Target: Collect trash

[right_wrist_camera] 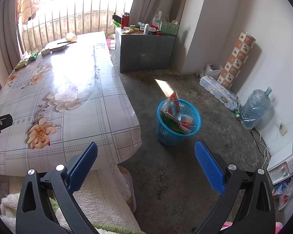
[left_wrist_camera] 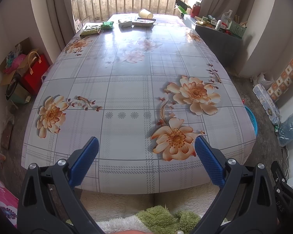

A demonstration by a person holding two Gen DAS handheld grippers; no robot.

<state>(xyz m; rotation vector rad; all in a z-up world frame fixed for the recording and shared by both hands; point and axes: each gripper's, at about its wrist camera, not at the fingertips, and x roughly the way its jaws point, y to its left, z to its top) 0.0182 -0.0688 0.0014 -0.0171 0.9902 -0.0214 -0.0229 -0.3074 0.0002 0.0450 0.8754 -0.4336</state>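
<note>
Trash lies in a row at the far end of the flowered table (left_wrist_camera: 127, 89): a tipped paper cup (left_wrist_camera: 145, 13), a flat tray of wrappers (left_wrist_camera: 143, 22), a whitish packet (left_wrist_camera: 124, 23), a green packet (left_wrist_camera: 107, 25) and a yellow-green packet (left_wrist_camera: 90, 30). The same cup (right_wrist_camera: 71, 37) and green packet (right_wrist_camera: 33, 56) show in the right wrist view. A blue mesh basket (right_wrist_camera: 178, 121) holding wrappers stands on the floor right of the table. My left gripper (left_wrist_camera: 146, 146) hangs open over the near table edge. My right gripper (right_wrist_camera: 146, 150) is open above the floor, short of the basket.
A grey cabinet (right_wrist_camera: 144, 48) loaded with bottles and a green crate stands beyond the basket. Along the right wall are a patterned roll (right_wrist_camera: 236, 58), tissue packs and a water jug (right_wrist_camera: 256, 107). Bags and a red box (left_wrist_camera: 34, 74) sit left of the table. Window bars close the far end.
</note>
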